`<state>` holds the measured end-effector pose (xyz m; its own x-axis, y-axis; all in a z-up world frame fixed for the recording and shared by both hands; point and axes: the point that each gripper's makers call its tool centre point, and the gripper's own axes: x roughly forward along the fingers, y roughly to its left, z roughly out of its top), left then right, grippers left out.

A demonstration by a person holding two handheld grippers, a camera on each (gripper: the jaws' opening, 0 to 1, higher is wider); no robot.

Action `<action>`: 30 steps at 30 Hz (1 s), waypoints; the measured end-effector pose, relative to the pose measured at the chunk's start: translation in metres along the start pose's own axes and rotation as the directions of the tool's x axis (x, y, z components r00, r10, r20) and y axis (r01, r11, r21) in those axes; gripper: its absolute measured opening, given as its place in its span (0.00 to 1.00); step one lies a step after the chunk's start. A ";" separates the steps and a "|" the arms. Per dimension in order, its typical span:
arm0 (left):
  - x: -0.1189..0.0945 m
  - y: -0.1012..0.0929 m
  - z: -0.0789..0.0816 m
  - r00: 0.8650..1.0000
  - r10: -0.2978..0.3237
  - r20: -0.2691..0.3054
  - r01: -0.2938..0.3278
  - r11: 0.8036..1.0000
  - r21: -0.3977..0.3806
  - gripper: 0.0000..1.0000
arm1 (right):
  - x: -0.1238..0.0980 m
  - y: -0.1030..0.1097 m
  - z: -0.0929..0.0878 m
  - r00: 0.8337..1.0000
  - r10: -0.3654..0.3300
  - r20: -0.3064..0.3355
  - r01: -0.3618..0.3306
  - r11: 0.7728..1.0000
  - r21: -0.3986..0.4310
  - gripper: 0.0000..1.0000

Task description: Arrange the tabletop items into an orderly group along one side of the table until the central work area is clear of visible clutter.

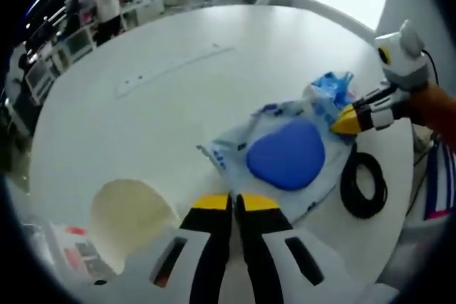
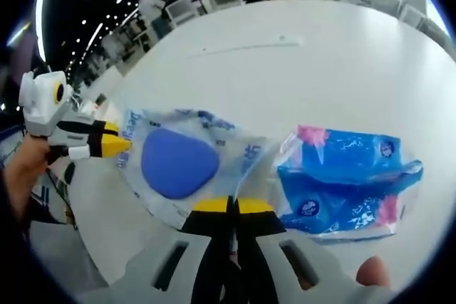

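Plastic bag (image 1: pixel 285 154) with a rounded blue pad showing through its clear film lies flat on the white round surface (image 1: pixel 178 69), toward one edge. In the left gripper view the left gripper (image 1: pixel 233 203) has its yellow-tipped fingers pressed together with nothing between them, just short of the bag's near edge. Beyond the bag, the right gripper (image 1: pixel 349 120) comes in from the right, its yellow tips closed on the bag's far corner, beside a blue tissue pack (image 1: pixel 331 90). A black coiled cable (image 1: pixel 363 184) rests next to the bag, and a pale cream disc (image 1: pixel 132 211) lies to the left of the fingers.

In the right gripper view the right gripper (image 2: pixel 234 208) has its fingers closed, with the bag's (image 2: pixel 182 165) edge caught between them. The blue tissue pack (image 2: pixel 345 179), with pink patches, sits just right of the bag, touching it. The left gripper (image 2: pixel 117 146) appears at the left, tips together at the bag's opposite edge.
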<state>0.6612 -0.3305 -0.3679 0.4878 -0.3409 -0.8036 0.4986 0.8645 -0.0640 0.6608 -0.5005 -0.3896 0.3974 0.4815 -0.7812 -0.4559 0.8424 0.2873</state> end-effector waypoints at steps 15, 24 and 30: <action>-0.001 0.010 0.012 0.999 0.032 0.034 -0.032 0.999 0.010 0.02 | 0.003 -0.002 0.014 0.999 -0.012 0.049 0.012 1.000 0.003 0.02; 0.002 0.013 0.008 0.999 0.046 0.021 -0.046 0.999 0.019 0.04 | 0.008 -0.003 0.014 0.999 -0.010 0.039 0.010 1.000 0.019 0.03; 0.003 0.016 0.008 0.998 0.057 0.018 -0.058 0.998 0.021 0.08 | 0.009 -0.004 0.014 0.999 -0.011 0.033 0.011 1.000 0.022 0.04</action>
<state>0.6765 -0.3208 -0.3663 0.5282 -0.2974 -0.7954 0.4850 0.8745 -0.0049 0.6775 -0.4959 -0.3896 0.4282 0.4796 -0.7659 -0.4339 0.8526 0.2912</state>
